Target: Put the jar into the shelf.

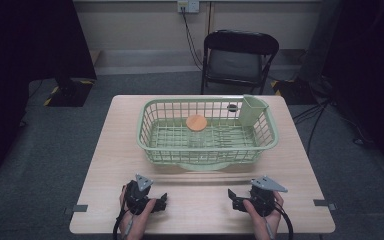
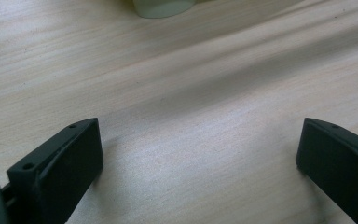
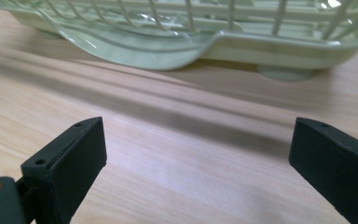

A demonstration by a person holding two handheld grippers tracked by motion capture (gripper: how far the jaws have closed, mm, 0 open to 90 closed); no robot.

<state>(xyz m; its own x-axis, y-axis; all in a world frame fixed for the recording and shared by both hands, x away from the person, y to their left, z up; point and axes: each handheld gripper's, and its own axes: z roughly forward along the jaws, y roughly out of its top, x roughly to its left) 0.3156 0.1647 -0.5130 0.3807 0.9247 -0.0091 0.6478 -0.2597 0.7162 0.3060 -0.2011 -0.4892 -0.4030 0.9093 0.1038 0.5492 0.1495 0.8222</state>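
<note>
Nothing started, by the look of it; left gripper (image 1: 161, 201) rests at the desk's (image 1: 105, 165) near edge, left of centre, jaws spread wide over bare wood, holding nothing; in the left gripper view just a pale green foot (image 2: 163, 7) of the basket is cut off at the top. Middle of the desk toward the far edge: green basket (image 1: 145, 142) with a clear jar inside, orange lid (image 1: 196, 122) on top; jar body hard to make out through the mesh. Small dark round thing (image 1: 232, 107) at the basket's far rim, can't tell what; green cutlery cup (image 1: 252, 111) in the basket's far right corner. Right gripper (image 1: 233, 197) near the near edge, right of centre, jaws also spread, empty; reach and grasp all left to do.
</note>
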